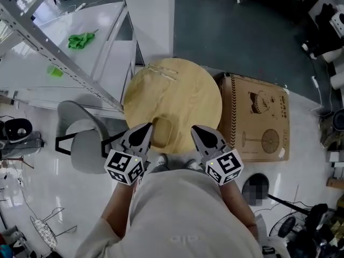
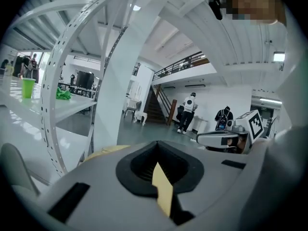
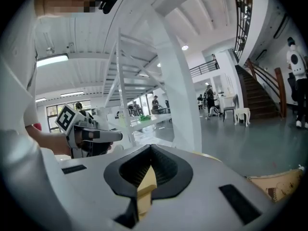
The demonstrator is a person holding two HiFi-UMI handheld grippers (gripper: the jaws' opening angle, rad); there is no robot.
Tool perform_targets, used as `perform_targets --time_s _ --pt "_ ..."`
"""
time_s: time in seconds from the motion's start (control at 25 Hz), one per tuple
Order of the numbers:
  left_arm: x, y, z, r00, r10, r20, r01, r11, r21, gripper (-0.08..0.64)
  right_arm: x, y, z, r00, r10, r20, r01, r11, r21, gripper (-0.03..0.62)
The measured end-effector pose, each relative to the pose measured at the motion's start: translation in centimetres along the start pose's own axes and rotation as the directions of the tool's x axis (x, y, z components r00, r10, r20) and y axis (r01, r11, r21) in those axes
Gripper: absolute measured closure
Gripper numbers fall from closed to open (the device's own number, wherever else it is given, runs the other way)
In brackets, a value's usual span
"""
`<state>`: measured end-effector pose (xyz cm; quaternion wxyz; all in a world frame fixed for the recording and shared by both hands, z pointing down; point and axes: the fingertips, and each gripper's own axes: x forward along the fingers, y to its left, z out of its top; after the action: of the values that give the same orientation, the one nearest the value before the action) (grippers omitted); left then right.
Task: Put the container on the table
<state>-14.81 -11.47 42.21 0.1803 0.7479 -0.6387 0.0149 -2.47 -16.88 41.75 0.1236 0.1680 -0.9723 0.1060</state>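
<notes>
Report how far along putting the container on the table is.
Done, it seems: the container lies on the round table, at its near edge. In hand: nothing clearly; the left gripper and right gripper flank it with jaws together. Remaining: perhaps only pulling the grippers back.

The round table [image 1: 177, 93] is pale wood, matt, with a fine grain. The small container [image 1: 162, 133] looks matt tan, but its material cannot be told. On the right, the flat box [image 1: 258, 120] is dull brown cardboard with dark print. On the left, the chair [image 1: 86, 144] has a smooth grey seat, seemingly plastic, and the floor [image 1: 32, 198] is glossy white. The shelf beam [image 1: 54, 52] is white perforated metal. The left gripper [image 1: 146, 130] and right gripper [image 1: 198, 130] have matt grey plastic shells.
</notes>
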Motion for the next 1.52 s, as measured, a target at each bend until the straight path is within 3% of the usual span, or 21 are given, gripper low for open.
perform_targets --time_s 0.24,0.64,1.52 --pt "-2.4 -1.2 1.4 0.998 0.009 0.066 -0.011 1.000 0.028 0.545 -0.3 2.0 1.4 0.997 0.075 0.019 -0.074 0.997 -0.037 0.566" --pt "-3.6 -2.4 2.9 0.993 -0.007 0.121 -0.002 0.997 0.073 0.545 -0.9 3.1 2.5 0.993 0.103 0.060 -0.101 0.994 -0.050 0.566" --pt "-2.1 -2.7 2.1 0.997 -0.023 0.076 0.017 0.997 0.075 0.544 -1.3 2.5 2.3 0.995 0.071 0.064 -0.066 0.995 -0.080 0.567"
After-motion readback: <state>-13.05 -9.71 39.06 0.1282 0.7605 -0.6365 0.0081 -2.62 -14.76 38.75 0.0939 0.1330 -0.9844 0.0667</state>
